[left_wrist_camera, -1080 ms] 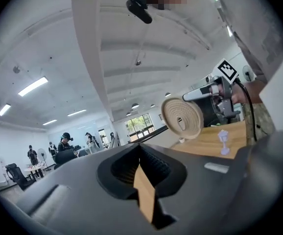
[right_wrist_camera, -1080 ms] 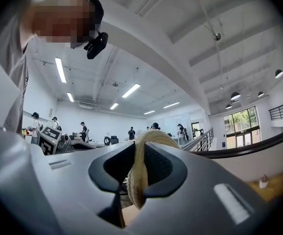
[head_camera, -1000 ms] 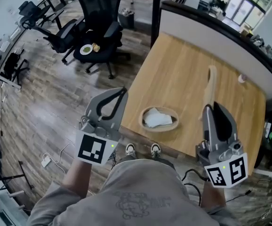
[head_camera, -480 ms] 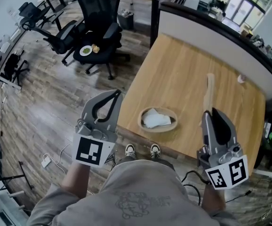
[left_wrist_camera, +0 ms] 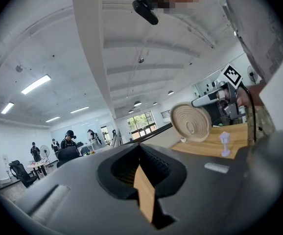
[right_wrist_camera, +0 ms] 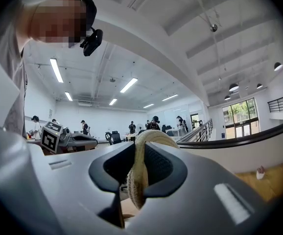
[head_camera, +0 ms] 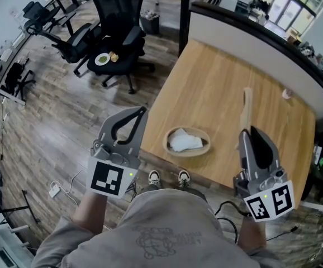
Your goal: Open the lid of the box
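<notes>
Two grippers sit low in my head view, both in the person's hands near the front edge of the wooden table. My left gripper hangs off the table's left corner, over the plank floor. Its jaws are pressed fully together, and its own view shows nothing caught between them. My right gripper is closed partway on the woven lid, with the pads pinching the lid's rim. That rim fills the gap between the jaws in the right gripper view. The lid stands on edge over the right part of the table. From the head view I see it as a thin strip, while the left gripper view shows its round coiled face. The box, an oval woven basket, rests open on the table close to the front edge, between the two grippers and apart from the lid. Some crumpled white material lies inside it. A small pale object stands near the table's far right edge. Black office chairs stand on the floor beyond the table, one with a plate on its seat.
</notes>
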### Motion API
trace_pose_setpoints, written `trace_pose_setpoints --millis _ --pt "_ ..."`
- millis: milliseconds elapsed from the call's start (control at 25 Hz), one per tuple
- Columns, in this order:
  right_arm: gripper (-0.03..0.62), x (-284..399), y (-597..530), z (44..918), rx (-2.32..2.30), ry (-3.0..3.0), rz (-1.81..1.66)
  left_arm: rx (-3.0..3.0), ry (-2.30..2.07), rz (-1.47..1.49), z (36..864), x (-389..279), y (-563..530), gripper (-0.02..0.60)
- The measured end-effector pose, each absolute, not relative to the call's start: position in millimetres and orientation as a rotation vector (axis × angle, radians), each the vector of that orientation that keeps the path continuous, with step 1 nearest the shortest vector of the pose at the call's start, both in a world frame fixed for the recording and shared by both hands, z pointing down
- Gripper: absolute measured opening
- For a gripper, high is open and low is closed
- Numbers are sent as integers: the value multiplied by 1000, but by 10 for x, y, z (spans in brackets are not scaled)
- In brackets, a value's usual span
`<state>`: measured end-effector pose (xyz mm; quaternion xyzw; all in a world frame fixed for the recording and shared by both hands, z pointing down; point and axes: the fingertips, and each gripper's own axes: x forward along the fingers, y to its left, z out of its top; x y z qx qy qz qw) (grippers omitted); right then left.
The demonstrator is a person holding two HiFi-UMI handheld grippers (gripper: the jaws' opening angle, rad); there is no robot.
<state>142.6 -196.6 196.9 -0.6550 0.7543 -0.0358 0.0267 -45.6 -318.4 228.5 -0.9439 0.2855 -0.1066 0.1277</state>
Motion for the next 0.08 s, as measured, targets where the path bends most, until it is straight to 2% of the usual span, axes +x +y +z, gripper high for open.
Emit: trace_pose_setpoints --millis 80 --pt "69 1432 -1964 1963 -2030 2328 -104 -2750 831 -316 2291 -465 -3178 0"
